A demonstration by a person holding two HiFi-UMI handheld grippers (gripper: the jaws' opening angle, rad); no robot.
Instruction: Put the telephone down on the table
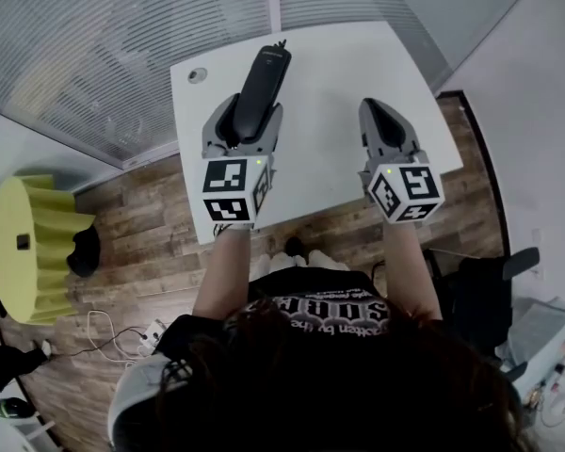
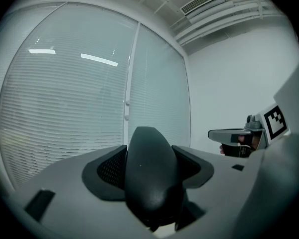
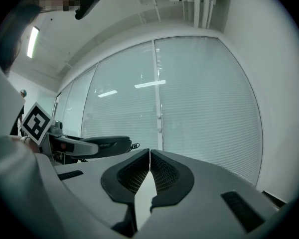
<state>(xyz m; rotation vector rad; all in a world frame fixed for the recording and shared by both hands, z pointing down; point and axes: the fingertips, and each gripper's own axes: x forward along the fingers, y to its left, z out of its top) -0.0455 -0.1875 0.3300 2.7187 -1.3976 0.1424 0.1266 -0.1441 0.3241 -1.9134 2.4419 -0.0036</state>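
Observation:
A black telephone handset [image 1: 266, 69] sticks out forward from my left gripper [image 1: 249, 119], whose jaws are shut on its near end. In the left gripper view the handset's [image 2: 150, 178] rounded back fills the gap between the two pads. It is held lengthwise over the left part of the white table [image 1: 330, 83]; no table surface shows beneath it in the gripper views. My right gripper [image 1: 384, 121] hovers over the table's right part, its jaws shut with nothing between them [image 3: 149, 159]. From the right gripper view the handset [image 3: 102, 144] appears level at the left.
A round cable hole [image 1: 197, 75] sits near the table's far left corner. Blinds behind a glass wall [image 1: 122, 36] run behind the table. A yellow-green round seat [image 1: 28, 243] stands on the wood floor at left, and a dark office chair [image 1: 490, 295] at right.

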